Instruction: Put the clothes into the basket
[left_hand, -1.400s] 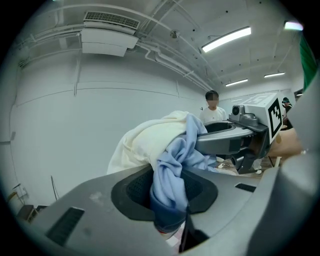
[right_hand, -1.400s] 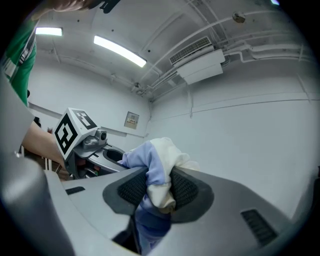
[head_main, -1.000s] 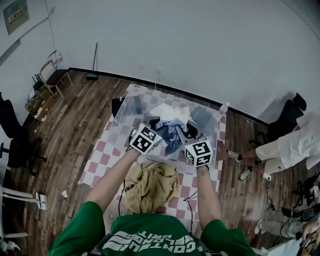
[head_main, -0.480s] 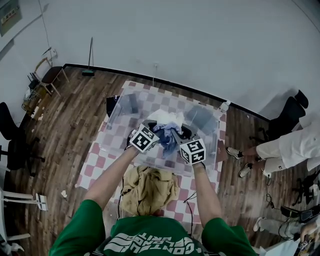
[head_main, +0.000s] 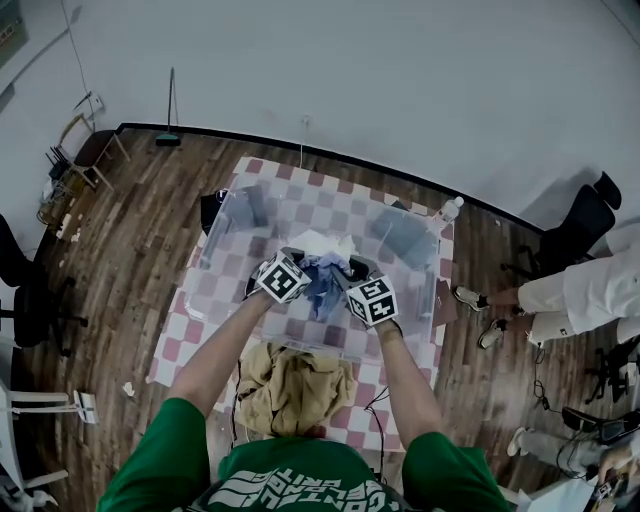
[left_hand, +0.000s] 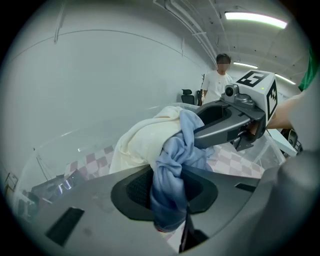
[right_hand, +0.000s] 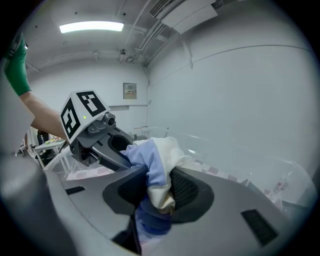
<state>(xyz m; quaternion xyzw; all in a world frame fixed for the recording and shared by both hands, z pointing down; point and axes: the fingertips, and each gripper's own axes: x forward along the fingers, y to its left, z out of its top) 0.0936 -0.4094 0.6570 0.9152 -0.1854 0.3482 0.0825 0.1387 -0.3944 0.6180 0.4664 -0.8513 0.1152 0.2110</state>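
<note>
A bundle of blue cloth (head_main: 325, 283) and cream cloth (head_main: 318, 245) hangs over the clear plastic basket (head_main: 222, 222) on the checkered table. My left gripper (head_main: 302, 264) is shut on the blue cloth (left_hand: 169, 176), which bunches between its pads. My right gripper (head_main: 352, 272) faces it from the right and is shut on blue and cream cloth (right_hand: 156, 176). In each gripper view the other gripper shows close by, the right gripper (left_hand: 231, 120) and the left gripper (right_hand: 98, 138), with the cream cloth (left_hand: 142, 141) draped between them. A tan heap of clothes (head_main: 296, 382) lies on the table's near edge.
A water bottle (head_main: 447, 211) stands at the table's far right corner and a black object (head_main: 211, 209) sits at its left edge. A person in white (head_main: 590, 290) sits to the right, beside dark chairs (head_main: 585, 222). Cables hang off the table's near side.
My two grippers have drawn closer together, bunching the blue and cream cloth more tightly between them over the basket. The tan heap has not moved.
</note>
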